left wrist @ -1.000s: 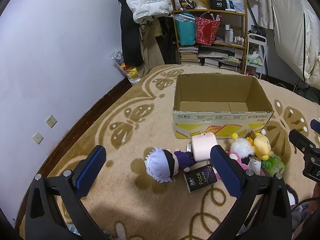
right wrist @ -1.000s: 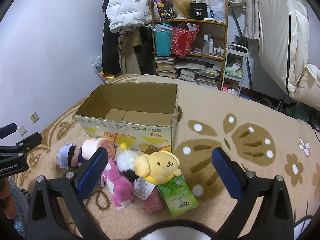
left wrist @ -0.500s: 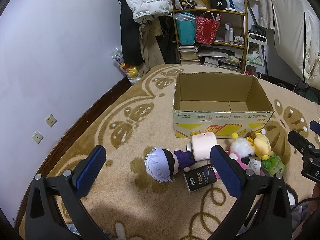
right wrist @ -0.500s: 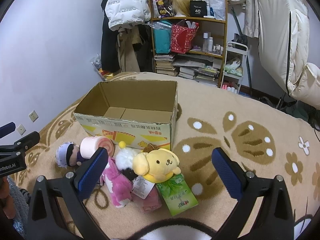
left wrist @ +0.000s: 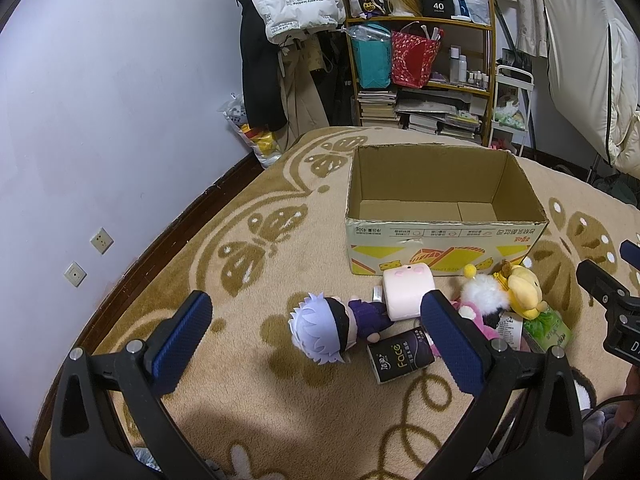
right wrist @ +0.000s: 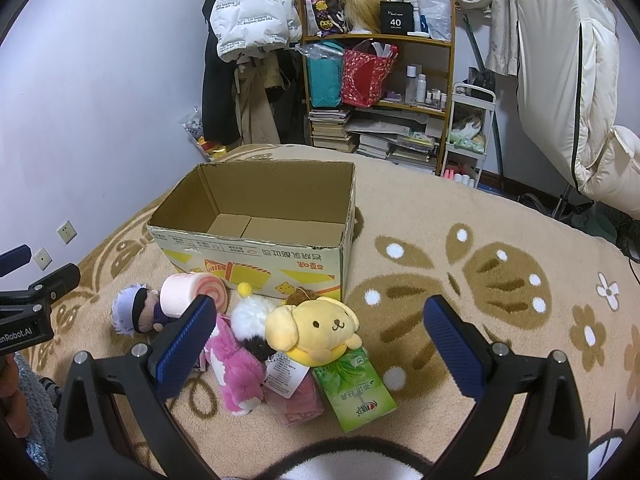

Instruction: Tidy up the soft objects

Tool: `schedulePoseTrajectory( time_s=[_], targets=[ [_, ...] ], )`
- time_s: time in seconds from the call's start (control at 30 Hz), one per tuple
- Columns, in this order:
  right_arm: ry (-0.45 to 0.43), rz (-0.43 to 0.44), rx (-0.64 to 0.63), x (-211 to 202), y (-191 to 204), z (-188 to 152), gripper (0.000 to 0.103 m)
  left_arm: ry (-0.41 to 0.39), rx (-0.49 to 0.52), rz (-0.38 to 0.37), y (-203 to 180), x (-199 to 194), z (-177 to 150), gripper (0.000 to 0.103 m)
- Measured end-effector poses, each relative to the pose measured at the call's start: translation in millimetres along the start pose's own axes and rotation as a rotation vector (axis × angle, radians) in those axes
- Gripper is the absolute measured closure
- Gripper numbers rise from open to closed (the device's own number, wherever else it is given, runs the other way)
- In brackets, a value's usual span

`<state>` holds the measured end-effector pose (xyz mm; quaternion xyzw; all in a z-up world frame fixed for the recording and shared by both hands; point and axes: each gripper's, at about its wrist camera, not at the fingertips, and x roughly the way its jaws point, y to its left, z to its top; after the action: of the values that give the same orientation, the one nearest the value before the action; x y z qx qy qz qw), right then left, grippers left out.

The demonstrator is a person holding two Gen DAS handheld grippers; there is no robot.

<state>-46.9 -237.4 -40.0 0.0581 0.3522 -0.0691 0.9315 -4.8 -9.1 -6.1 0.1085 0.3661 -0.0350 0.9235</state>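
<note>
An open cardboard box (left wrist: pixel 444 236) (right wrist: pixel 256 256) stands on the beige rug. In front of it lies a pile of soft things: a white-haired doll (left wrist: pixel 324 328) (right wrist: pixel 134 314), a pink roll cushion (left wrist: pixel 406 294) (right wrist: pixel 192 290), a pink and white plush (right wrist: pixel 240 364) and a yellow dog plush (right wrist: pixel 316 328) (left wrist: pixel 522 292). A black tissue pack (left wrist: pixel 400 356) and a green tissue pack (right wrist: pixel 352 388) lie there too. My left gripper (left wrist: pixel 316 344) is open above the doll. My right gripper (right wrist: pixel 320 344) is open above the yellow dog. Both are empty.
A cluttered shelf (right wrist: pixel 376 92) with books and bags stands against the far wall, with hanging coats (left wrist: pixel 288 40) beside it. A wall (left wrist: pixel 100 120) with sockets runs along the left. Patterned rug (right wrist: pixel 500 280) stretches to the right of the box.
The right gripper has drifted slightly forward and down toward the plush pile. The left gripper has barely moved.
</note>
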Motion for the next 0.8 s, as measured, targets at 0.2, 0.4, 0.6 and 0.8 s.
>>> schedulePoseTrajectory(
  time_s=[0.2,0.4,0.6,0.8],
  targets=[
    [-0.002,-0.002,0.000,-0.2,-0.2,-0.6,0.000,0.002,0.000,0.000,0.1,0.3,-0.6,0.000],
    [0.007,-0.011,0.017,2.3,-5.2,0.8,0.000,0.012,-0.005,-0.001,0.3,2.0,-2.4,0.000],
    [0.015,-0.004,0.039,3.0,-11.0,3.7,0.000,0.055,-0.023,-0.004,1.7,13.5,-4.3,0.000],
    [0.023,0.000,0.025,9.2,-8.5,8.2,0.000,0.086,-0.042,-0.034,4.7,20.7,0.9,0.000]
  ],
)
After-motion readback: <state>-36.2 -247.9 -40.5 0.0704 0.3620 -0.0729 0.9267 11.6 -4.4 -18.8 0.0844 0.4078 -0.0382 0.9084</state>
